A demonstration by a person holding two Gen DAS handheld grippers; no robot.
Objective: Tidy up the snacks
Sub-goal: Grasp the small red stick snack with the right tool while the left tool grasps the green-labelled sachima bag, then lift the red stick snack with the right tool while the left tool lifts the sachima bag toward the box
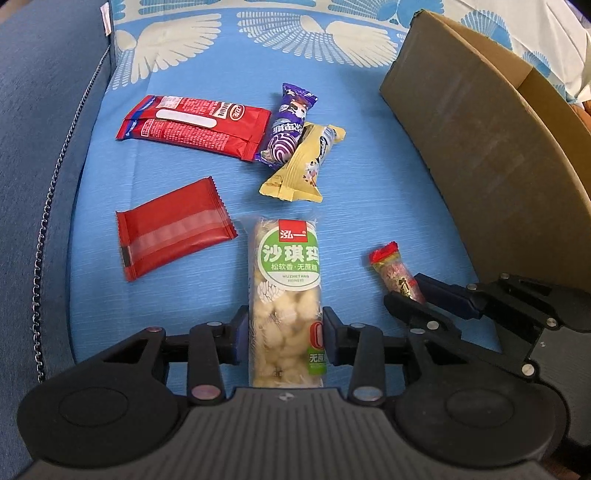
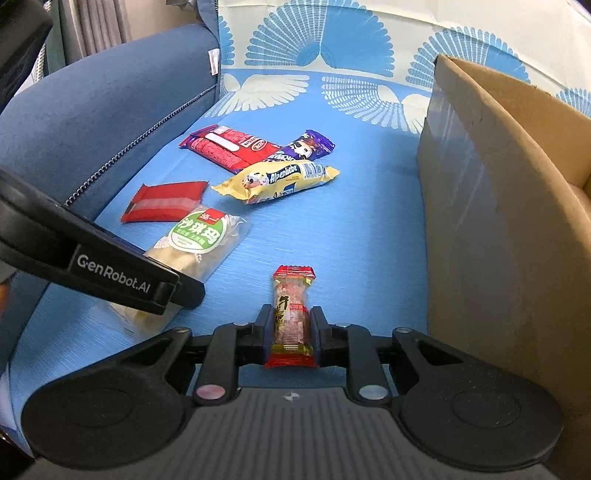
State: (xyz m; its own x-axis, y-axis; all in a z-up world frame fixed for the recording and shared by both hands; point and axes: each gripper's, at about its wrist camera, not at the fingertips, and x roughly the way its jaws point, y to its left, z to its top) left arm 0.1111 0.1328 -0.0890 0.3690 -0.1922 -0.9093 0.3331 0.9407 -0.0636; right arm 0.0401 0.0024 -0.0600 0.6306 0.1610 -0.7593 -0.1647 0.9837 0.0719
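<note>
blue sofa armrest, patterned seat cover, grey curtain.

Six wrapped snacks lie flat beside a cardboard box.

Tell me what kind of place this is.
Probably a living room at home: the snacks lie on a sofa seat cover, beside a blue upholstered armrest, with a curtain behind.

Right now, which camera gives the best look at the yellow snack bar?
The right wrist view: the yellow bar lies side-on there, its whole face and Alpenliebe lettering showing. In the left wrist view the same bar runs away from the camera, its far end resting on the purple packet, and its print is hard to read.
</note>
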